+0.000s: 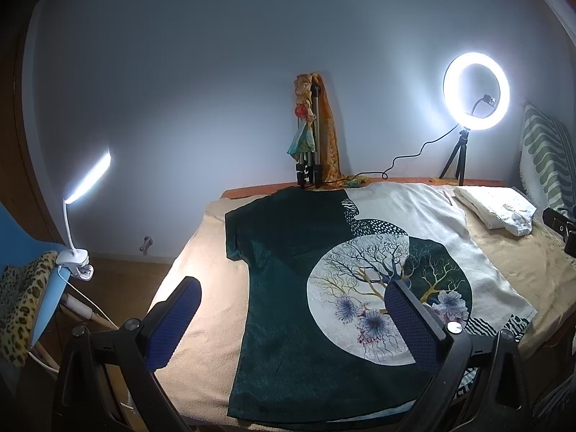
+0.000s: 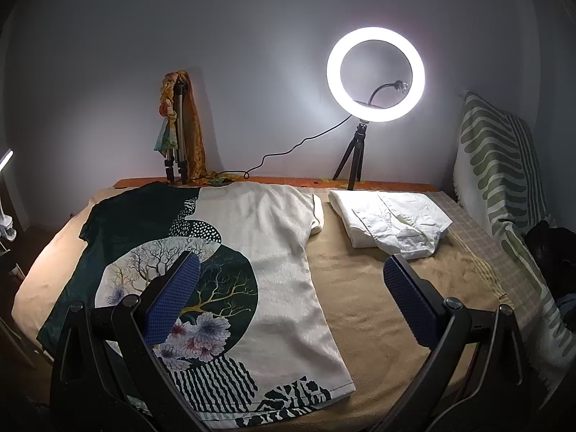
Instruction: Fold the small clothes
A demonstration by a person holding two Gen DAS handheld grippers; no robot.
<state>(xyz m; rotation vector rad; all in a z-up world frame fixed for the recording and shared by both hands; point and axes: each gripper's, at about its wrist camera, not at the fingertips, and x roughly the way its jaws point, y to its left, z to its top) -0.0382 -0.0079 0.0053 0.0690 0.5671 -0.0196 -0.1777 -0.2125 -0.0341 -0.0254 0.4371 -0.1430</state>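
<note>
T-shirt (image 2: pixel 273 252) lies flat, bare blanket (image 2: pixel 360 288) beside.

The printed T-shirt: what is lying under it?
Under the T-shirt a beige blanket shows all around it, over the table. What lies directly below the shirt is covered and cannot be seen.

In the left wrist view, the left claw's (image 1: pixel 291 320) fingers cover parts of the shirt (image 1: pixel 288 270), whose hem runs off the bottom edge. At far right a dark object (image 1: pixel 561 230) is cut off, unidentifiable. The clip lamp (image 2: pixel 5 165) is cropped at the right wrist view's left edge.
</note>
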